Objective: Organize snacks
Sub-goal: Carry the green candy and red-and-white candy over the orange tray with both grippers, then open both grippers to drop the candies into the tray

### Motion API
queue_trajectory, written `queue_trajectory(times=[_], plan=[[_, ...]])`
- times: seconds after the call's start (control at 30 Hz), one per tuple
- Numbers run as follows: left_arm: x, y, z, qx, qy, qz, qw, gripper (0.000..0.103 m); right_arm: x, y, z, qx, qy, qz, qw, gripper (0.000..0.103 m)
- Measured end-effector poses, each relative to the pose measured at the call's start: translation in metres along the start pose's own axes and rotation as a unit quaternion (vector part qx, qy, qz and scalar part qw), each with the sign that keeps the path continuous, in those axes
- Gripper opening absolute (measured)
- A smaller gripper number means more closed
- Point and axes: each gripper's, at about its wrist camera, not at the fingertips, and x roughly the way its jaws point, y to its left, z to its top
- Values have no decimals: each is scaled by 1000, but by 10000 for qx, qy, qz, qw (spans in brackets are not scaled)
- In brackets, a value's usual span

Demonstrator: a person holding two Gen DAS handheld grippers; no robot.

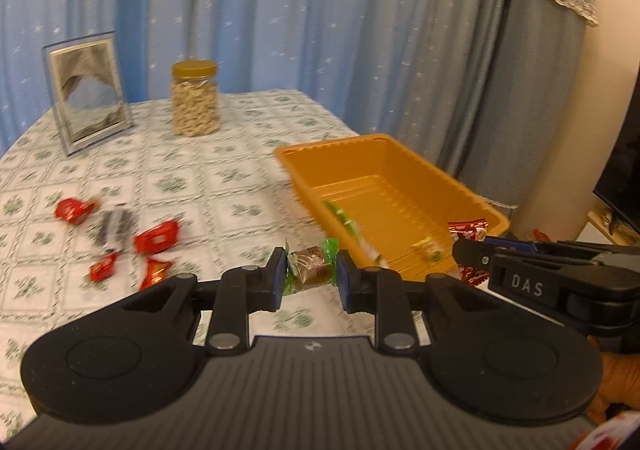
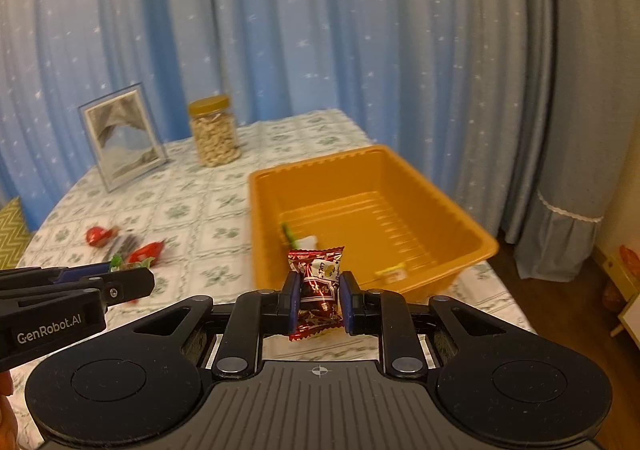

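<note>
My left gripper point(image 1: 312, 276) is shut on a brown candy in a green wrapper point(image 1: 310, 268), held above the tablecloth just left of the orange tray point(image 1: 384, 148). My right gripper point(image 2: 319, 296) is shut on a dark red patterned snack packet point(image 2: 318, 292), held before the near wall of the orange tray point(image 2: 256, 218). Inside the tray lie a green-and-white candy point(image 1: 344, 222) and a yellow-green one point(image 1: 430, 248). Several red-wrapped candies point(image 1: 156, 236) and a striped dark one point(image 1: 116, 226) lie scattered on the cloth to the left. The right gripper also shows in the left wrist view point(image 1: 472, 250).
A jar of nuts with a gold lid point(image 1: 195, 98) and a picture frame point(image 1: 86, 92) stand at the back of the table. Blue curtains hang behind. The table's right edge runs just past the tray, with a covered piece of furniture point(image 1: 540, 90) beyond.
</note>
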Motion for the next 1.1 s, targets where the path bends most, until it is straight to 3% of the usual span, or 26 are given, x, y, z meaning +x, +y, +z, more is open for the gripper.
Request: queue_trajectory(times=[0.43, 0.97, 1.1], plan=[[49, -41, 37, 266, 42, -384, 9989, 24, 17, -58, 28, 468, -104, -264, 9985, 21], [107, -55, 43, 593, 240, -492, 9967, 24, 57, -82, 45, 785, 1, -228, 9967, 21], [116, -57, 40, 733, 240, -507, 9957, 37, 62, -86, 46, 842, 25, -229, 9962, 21]])
